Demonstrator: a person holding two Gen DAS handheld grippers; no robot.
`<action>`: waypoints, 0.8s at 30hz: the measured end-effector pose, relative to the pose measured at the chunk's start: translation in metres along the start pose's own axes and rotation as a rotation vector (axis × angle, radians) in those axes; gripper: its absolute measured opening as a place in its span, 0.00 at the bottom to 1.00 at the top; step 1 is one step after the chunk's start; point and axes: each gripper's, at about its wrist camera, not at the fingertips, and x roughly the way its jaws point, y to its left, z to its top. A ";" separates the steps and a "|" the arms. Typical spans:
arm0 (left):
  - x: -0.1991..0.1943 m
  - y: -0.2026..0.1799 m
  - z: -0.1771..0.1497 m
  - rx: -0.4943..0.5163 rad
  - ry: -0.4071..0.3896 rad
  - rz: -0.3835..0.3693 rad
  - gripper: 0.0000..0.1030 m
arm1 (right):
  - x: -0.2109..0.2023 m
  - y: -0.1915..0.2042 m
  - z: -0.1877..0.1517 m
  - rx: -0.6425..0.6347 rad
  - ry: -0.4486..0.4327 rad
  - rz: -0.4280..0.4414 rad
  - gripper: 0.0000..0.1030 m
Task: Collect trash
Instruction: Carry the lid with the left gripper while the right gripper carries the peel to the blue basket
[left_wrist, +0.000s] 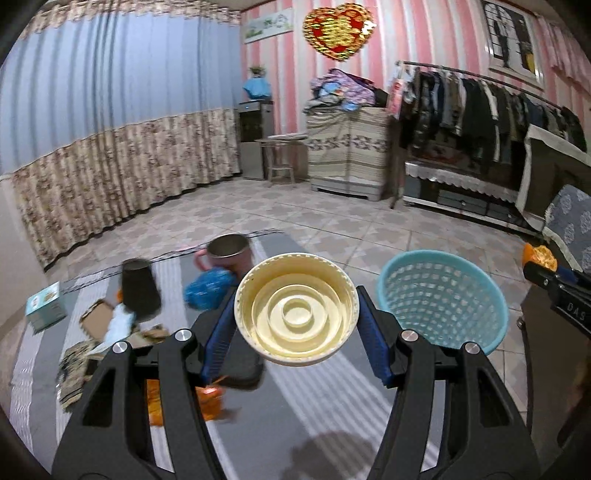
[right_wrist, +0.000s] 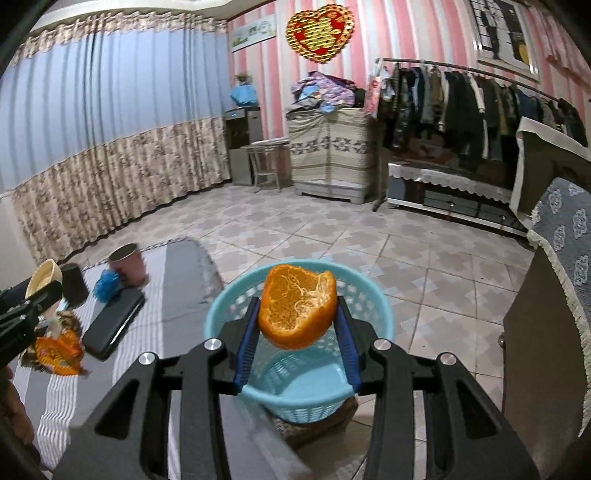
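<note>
In my left gripper (left_wrist: 296, 317) I see a cream plastic lid (left_wrist: 296, 308), smooth and faintly glossy, gripped by ribbed blue pads (left_wrist: 373, 332) on matt black plastic arms with shiny metal rivets. My right gripper (right_wrist: 297, 325) holds an orange peel (right_wrist: 297, 306) (pithy and stringy inside, glossy outside) over a perforated turquoise plastic basket (right_wrist: 369, 295). The surface (left_wrist: 295, 406) wears striped woven cloth, the floor (right_wrist: 332, 229) glazed tile, and the pink cup (left_wrist: 231, 251) has a dull metal lining.

Home bedroom, clothes rail (right_wrist: 476, 99), floral curtains (right_wrist: 110, 147), tiled floor (right_wrist: 332, 236)
</note>
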 end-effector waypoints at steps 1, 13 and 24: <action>0.005 -0.007 0.002 0.006 0.003 -0.015 0.59 | 0.001 -0.005 0.001 0.007 -0.004 -0.006 0.39; 0.079 -0.070 0.016 0.048 0.021 -0.158 0.59 | 0.047 -0.038 0.001 0.052 0.016 -0.026 0.39; 0.152 -0.123 0.010 0.129 0.116 -0.219 0.59 | 0.084 -0.051 -0.009 0.077 0.069 -0.051 0.39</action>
